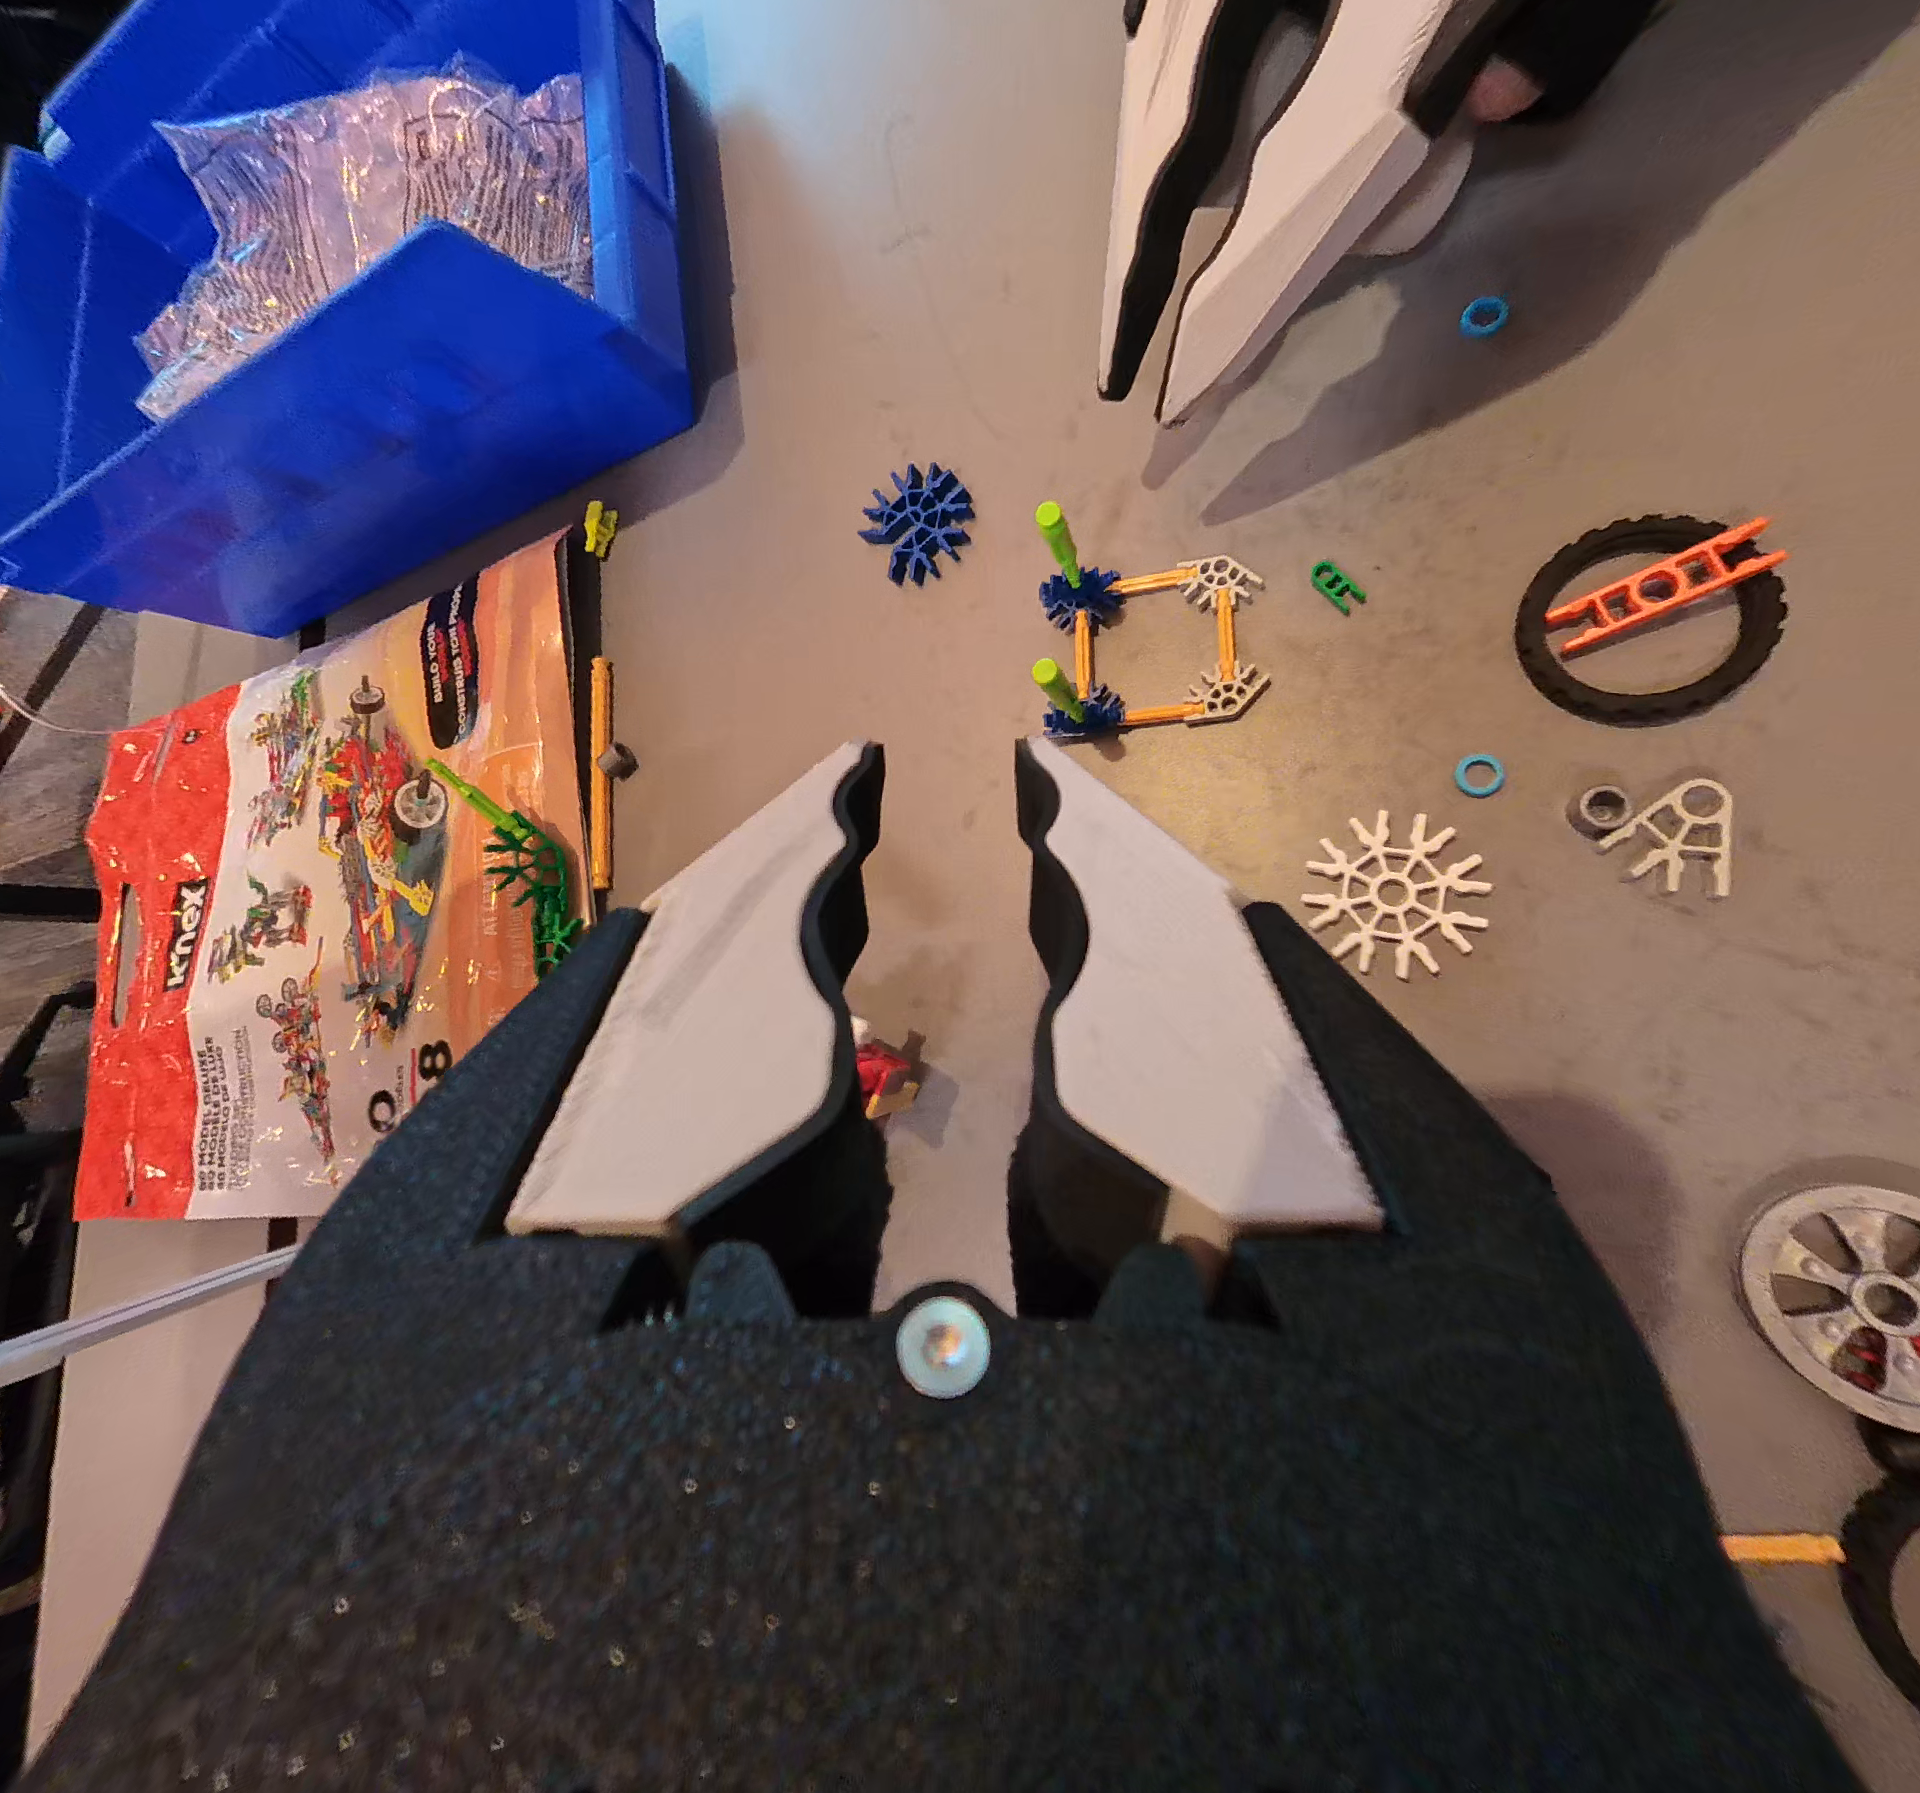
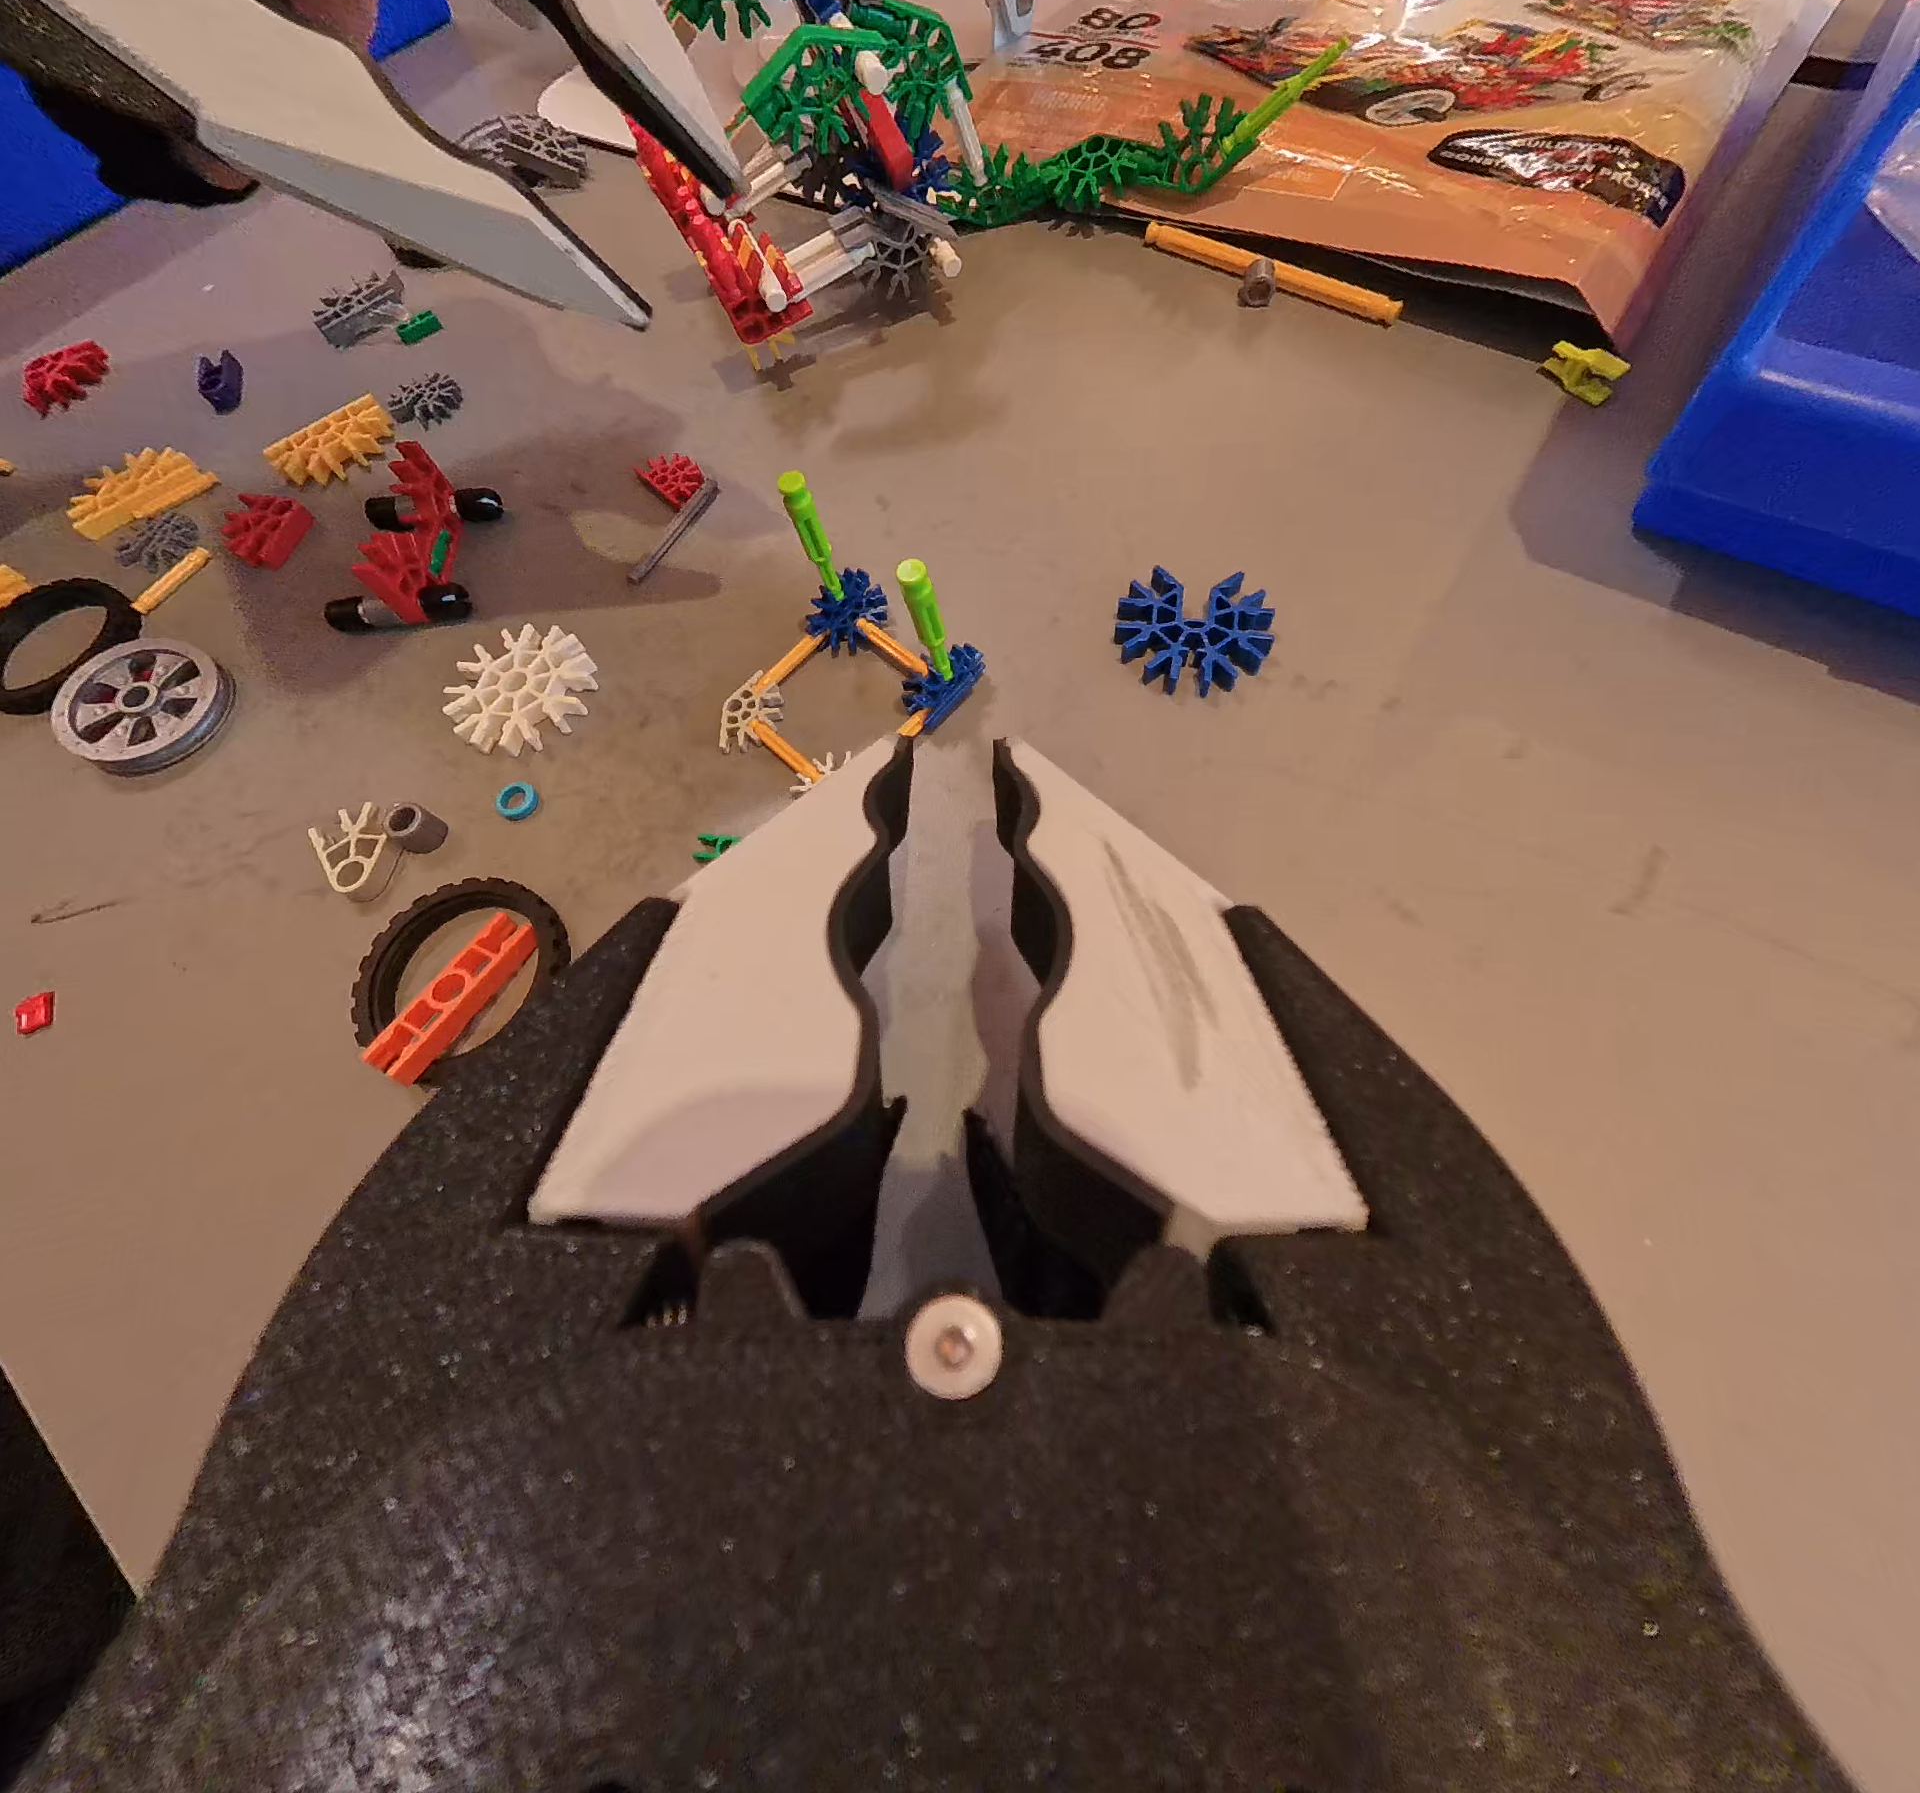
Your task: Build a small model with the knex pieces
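Two grippers hover empty over the grey table (image 1: 935, 185): the left gripper (image 1: 949, 754) with jaws spread, the right gripper (image 2: 953, 751) with jaws parted narrowly. Just ahead of both lies a small square frame (image 1: 1153, 647) of orange rods and blue and white connectors with two upright green rods (image 2: 925, 613). It looks light, rigid and easily popped apart, so a blue corner connector (image 2: 943, 687) seems the safest hold.

Your right claw (image 2: 951, 751) has bare worktop (image 2: 1351, 912) to its right; square frame (image 2: 847, 673) stands just ahead.
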